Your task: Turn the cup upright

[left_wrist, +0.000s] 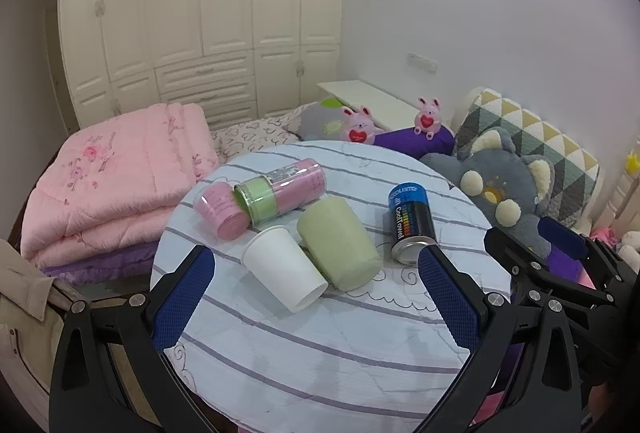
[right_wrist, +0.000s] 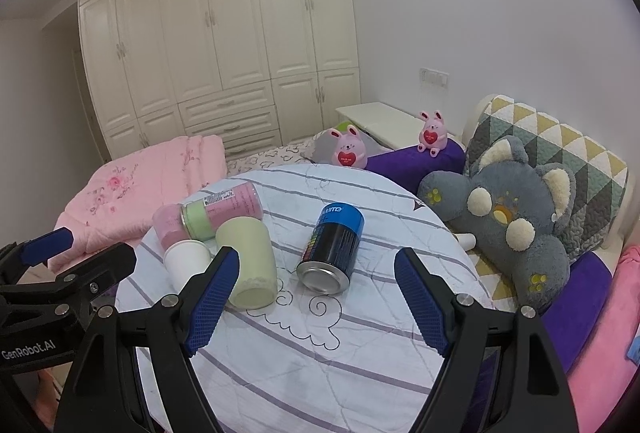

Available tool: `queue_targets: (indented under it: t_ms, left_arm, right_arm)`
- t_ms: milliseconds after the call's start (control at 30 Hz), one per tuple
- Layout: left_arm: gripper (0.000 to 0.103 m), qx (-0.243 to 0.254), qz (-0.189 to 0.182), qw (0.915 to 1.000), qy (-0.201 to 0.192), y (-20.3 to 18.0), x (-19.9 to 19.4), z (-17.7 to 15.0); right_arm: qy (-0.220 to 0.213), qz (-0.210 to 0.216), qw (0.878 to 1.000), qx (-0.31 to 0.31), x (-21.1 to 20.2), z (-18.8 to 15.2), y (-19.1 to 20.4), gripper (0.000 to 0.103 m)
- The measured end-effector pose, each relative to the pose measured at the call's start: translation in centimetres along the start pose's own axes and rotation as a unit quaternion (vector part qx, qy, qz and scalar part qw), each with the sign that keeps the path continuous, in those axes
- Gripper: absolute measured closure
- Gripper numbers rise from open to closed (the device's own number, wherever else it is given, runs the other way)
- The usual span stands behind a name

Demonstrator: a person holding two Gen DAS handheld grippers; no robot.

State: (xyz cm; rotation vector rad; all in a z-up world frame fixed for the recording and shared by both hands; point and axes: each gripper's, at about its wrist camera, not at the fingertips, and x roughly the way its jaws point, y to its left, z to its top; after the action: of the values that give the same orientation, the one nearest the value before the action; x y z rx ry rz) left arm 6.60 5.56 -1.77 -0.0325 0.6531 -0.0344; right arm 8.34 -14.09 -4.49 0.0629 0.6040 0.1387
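Note:
A white paper cup [left_wrist: 282, 267] lies on its side on the round striped table [left_wrist: 320, 353], touching a pale green cup [left_wrist: 338, 243] that also lies on its side. Both show in the right wrist view, the white cup [right_wrist: 186, 261] and the green cup [right_wrist: 248, 265]. My left gripper [left_wrist: 316, 265] is open, its fingers either side of the two cups and a little nearer than them. My right gripper [right_wrist: 316, 273] is open and empty, with a black and blue can [right_wrist: 332, 247] lying between its fingers further off.
A pink and green capped bottle [left_wrist: 264, 195] lies behind the cups. The can [left_wrist: 410, 221] lies to their right. A folded pink quilt [left_wrist: 116, 177] is left of the table, a grey plush toy [left_wrist: 504, 185] to the right. A wardrobe [left_wrist: 200, 13] stands behind.

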Motion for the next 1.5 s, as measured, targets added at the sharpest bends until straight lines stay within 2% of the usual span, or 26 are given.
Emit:
queue_targets:
  t_ms: [333,667,800,967,1100,1367,1500]
  left_arm:
    - [0.0,-0.027,0.015,0.9995,0.005,2.4,0.8,-0.1]
    - [0.0,-0.044,0.026,0.9982,0.03,4.1,3.1,-0.4]
    - [0.0,-0.055,0.033,0.997,0.042,5.0,3.8,-0.6]
    - [0.0,-0.07,0.042,0.9952,0.054,6.4,4.8,-0.8]
    - [0.0,-0.076,0.051,0.9935,0.068,7.3,6.0,-1.0]
    - [0.0,-0.087,0.063,0.9885,0.106,9.3,8.7,-1.9]
    - [0.0,-0.094,0.066,0.9873,0.11,10.2,9.3,-2.0]
  right_arm:
    - [0.021,0.01,1.0,-0.007,1.9,-0.5,0.9,0.022]
    - [0.056,0.037,0.997,-0.026,4.9,-1.6,3.1,0.022]
    - [0.067,0.064,0.995,-0.034,6.0,-2.0,4.3,0.022]
    - [0.099,0.124,0.986,-0.053,8.5,-3.1,7.0,0.022]
    - [0.116,0.151,0.98,-0.064,10.6,-3.8,9.0,0.022]
    - [0.122,0.169,0.975,-0.083,12.8,-3.7,11.3,0.022]
    - [0.125,0.17,0.973,-0.096,13.8,-3.8,12.2,0.022]
